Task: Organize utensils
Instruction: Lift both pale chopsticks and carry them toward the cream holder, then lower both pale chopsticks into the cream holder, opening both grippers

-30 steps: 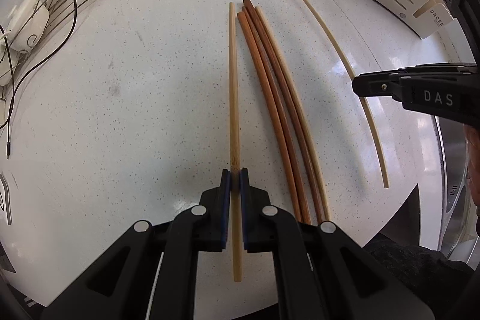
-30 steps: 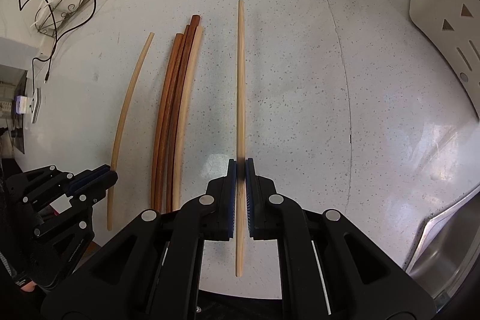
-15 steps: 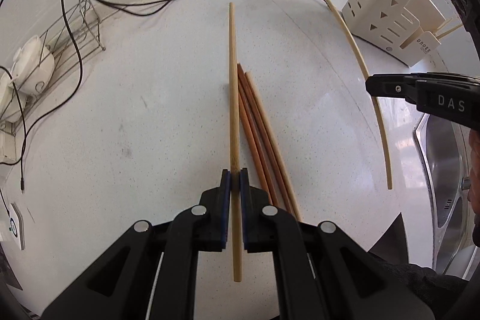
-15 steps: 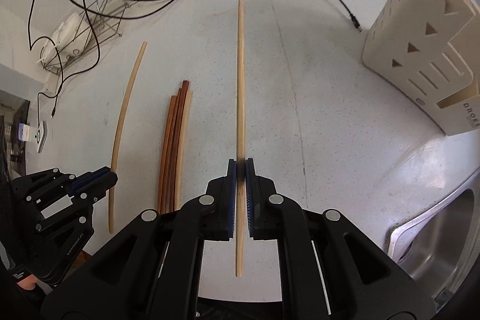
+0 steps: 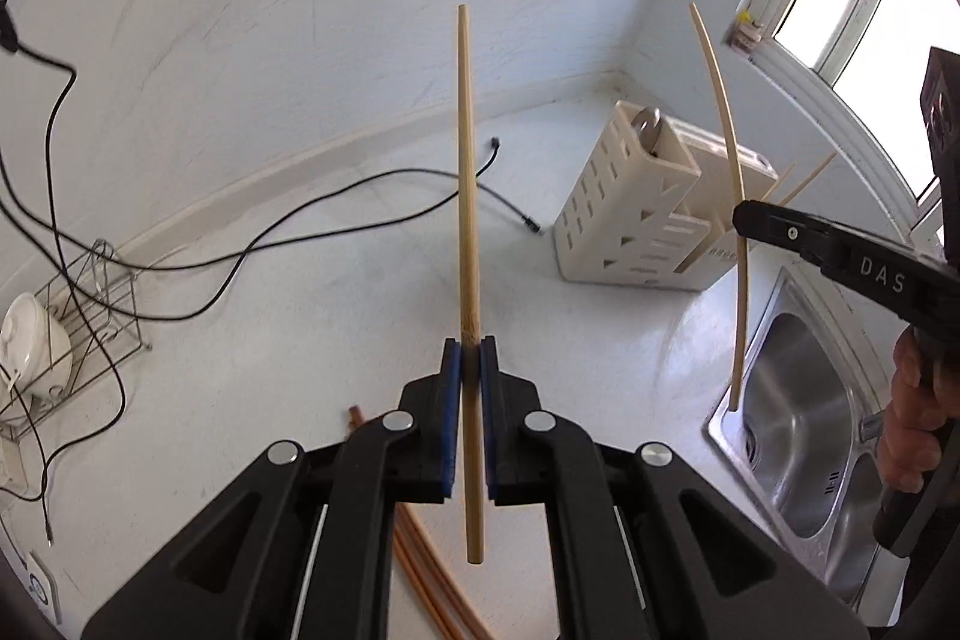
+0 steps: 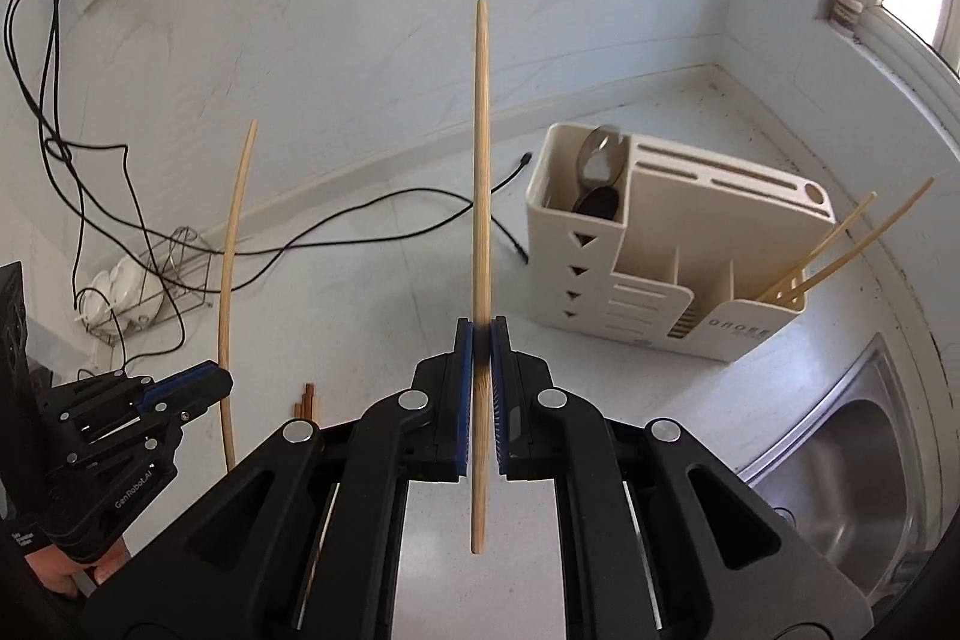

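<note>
Left gripper [image 5: 470, 358] clamped on a pale chopstick [image 5: 467, 196], held off the counter, long axis along the jaws. Right gripper [image 6: 480, 340] likewise clamped on its chopstick [image 6: 481, 160]. Holder [image 6: 672, 274] lies ahead-right, nearer the right gripper; its right slot already has chopsticks.

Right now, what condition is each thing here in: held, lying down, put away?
Left gripper: shut on a pale chopstick, lifted.
Right gripper: shut on another pale chopstick, lifted.
Reddish chopsticks: lying on counter.
Caddy: upright, holding spoons and two chopsticks.
</note>
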